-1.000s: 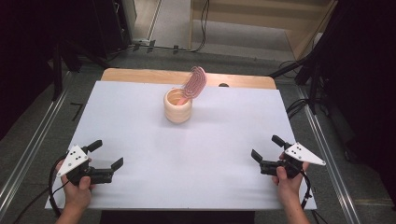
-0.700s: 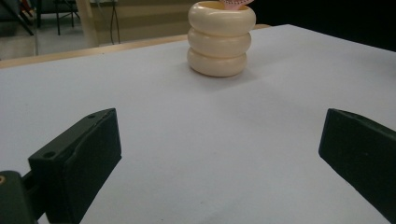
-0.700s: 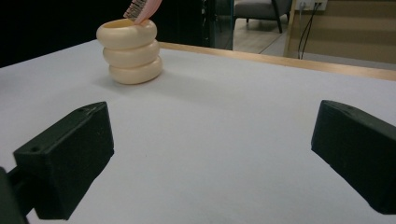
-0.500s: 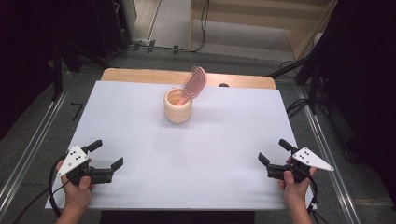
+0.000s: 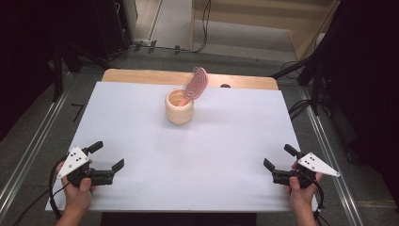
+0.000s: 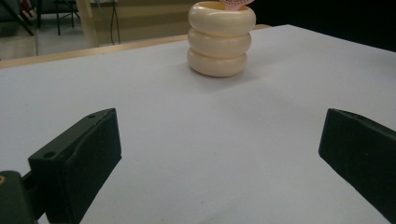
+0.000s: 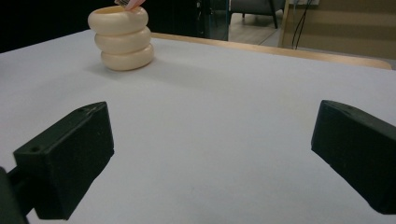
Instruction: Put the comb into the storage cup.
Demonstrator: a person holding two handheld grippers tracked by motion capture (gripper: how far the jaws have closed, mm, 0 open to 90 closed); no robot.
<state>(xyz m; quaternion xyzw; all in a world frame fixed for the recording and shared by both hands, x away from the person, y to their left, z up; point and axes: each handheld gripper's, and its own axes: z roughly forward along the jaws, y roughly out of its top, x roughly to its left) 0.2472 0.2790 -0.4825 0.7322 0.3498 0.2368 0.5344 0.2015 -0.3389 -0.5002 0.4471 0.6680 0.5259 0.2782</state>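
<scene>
a cream ribbed cup (image 5: 179, 107) stands upright near the far middle of a white table (image 5: 141, 141), with a pink comb (image 5: 195, 83) leaning out of it. the left gripper (image 5: 106, 158) and right gripper (image 5: 277, 160) rest at the near corners, jaws spread wide and empty, well apart from the cup. the comb looks light, stiff and thin; its upper end, clear of the rim, seems the best place to pinch. the cup looks tippable.

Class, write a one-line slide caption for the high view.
Two open grippers, left and right, wait near a cream holder with a pink comb.
</scene>
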